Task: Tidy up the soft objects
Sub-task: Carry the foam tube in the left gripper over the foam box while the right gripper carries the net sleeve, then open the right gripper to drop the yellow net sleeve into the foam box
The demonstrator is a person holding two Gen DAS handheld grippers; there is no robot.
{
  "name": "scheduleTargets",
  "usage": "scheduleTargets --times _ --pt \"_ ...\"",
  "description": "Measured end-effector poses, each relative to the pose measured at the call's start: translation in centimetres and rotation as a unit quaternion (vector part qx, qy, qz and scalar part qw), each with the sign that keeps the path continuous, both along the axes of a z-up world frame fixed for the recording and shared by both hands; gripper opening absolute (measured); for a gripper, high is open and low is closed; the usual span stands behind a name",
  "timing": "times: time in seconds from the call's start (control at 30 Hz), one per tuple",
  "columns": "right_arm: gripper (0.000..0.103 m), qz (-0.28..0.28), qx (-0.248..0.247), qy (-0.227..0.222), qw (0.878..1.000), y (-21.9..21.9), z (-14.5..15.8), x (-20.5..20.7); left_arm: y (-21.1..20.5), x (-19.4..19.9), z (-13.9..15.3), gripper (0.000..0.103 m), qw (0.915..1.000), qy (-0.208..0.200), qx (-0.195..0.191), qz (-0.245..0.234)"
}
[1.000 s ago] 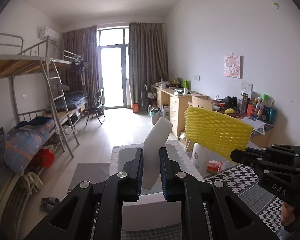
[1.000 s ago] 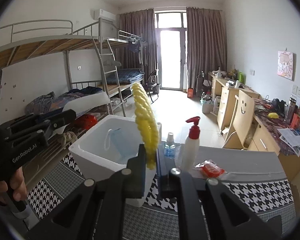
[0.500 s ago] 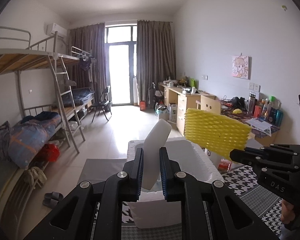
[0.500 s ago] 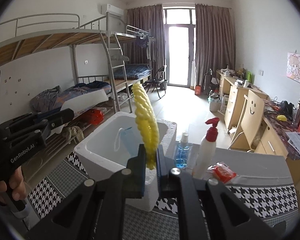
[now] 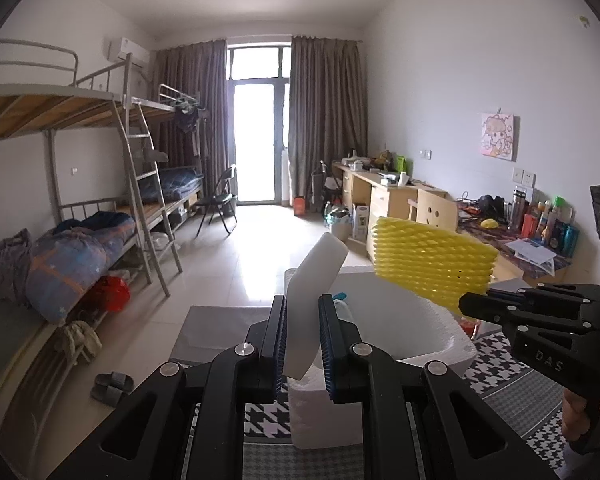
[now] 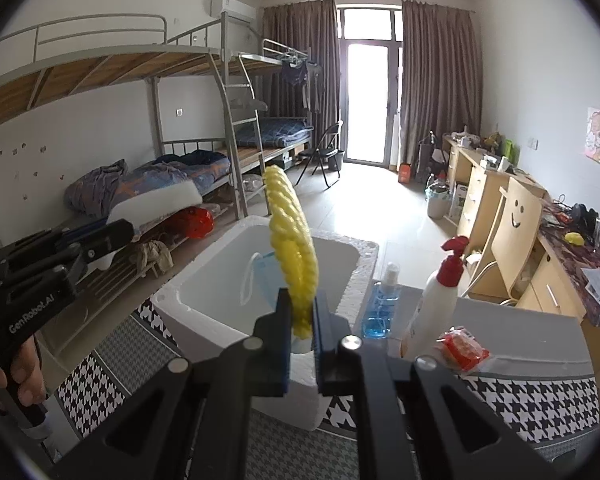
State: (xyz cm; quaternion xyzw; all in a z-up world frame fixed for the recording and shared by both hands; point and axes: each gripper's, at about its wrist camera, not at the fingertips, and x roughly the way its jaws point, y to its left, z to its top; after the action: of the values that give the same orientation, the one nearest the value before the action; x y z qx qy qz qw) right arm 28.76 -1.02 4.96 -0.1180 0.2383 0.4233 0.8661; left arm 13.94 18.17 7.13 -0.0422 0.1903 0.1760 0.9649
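My left gripper [image 5: 302, 300] is shut on a white foam block [image 5: 314, 280], which sticks up and forward over the near edge of a white foam box [image 5: 440, 344]. My right gripper [image 6: 300, 296] is shut on a yellow foam net sleeve [image 6: 290, 248], held edge-on above the same foam box [image 6: 204, 280]. In the left wrist view the yellow sleeve [image 5: 432, 264] hangs broadside over the box's right side, pinched by the right gripper [image 5: 466, 306]. In the right wrist view the left gripper [image 6: 128, 228] holds the white block [image 6: 156, 202] left of the box. A blue face mask [image 6: 262, 280] lies inside the box.
The box stands on a table with a houndstooth cloth [image 6: 520, 408]. To its right are a blue bottle [image 6: 382, 304], a white pump bottle with a red head [image 6: 436, 300] and a red packet [image 6: 462, 350]. Bunk beds [image 5: 80, 216] line the left wall, desks [image 5: 380, 196] the right.
Both grippers have come closer to the foam box, which now looks larger and nearer in both views. Their grips on the white block and the yellow sleeve are unchanged.
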Motion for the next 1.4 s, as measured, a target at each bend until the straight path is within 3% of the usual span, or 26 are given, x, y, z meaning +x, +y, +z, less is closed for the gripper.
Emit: scheduleTargets --times 0.57,0.6,0.73,1.13,1.2,1.27,1.4 --pt "0.014 0.004 -0.021 0.031 0.999 1.9 -1.4 1.5 0.9 -0.2 -0.5 0.017 1.0 0.003 -0.006 0.006" --pt "0.017 0.003 -0.022 0.034 0.999 1.9 -1.4 1.7 0.9 -0.2 -0.5 0.017 1.0 0.003 -0.006 0.006" --pt "0.066 0.004 -0.014 0.038 0.999 1.6 -1.5 1.8 1.1 -0.1 -0.6 0.017 0.9999 0.005 -0.008 0.006" --pt "0.069 0.002 0.0 0.029 1.0 0.5 -0.9 1.5 0.8 0.8 -0.5 0.017 0.9999 0.008 -0.006 -0.008" --pt "0.074 0.0 0.001 0.024 1.0 0.1 -0.9 1.3 0.7 1.0 -0.4 0.017 0.9999 0.009 -0.006 -0.01" --pt "0.087 -0.005 0.001 0.015 1.0 -0.3 -0.8 1.1 0.5 1.2 -0.4 0.017 0.9998 0.01 -0.004 -0.015" --pt "0.094 -0.008 0.007 -0.001 1.0 -1.2 -0.6 0.7 0.1 1.8 -0.4 0.017 0.9997 0.013 -0.001 -0.021"
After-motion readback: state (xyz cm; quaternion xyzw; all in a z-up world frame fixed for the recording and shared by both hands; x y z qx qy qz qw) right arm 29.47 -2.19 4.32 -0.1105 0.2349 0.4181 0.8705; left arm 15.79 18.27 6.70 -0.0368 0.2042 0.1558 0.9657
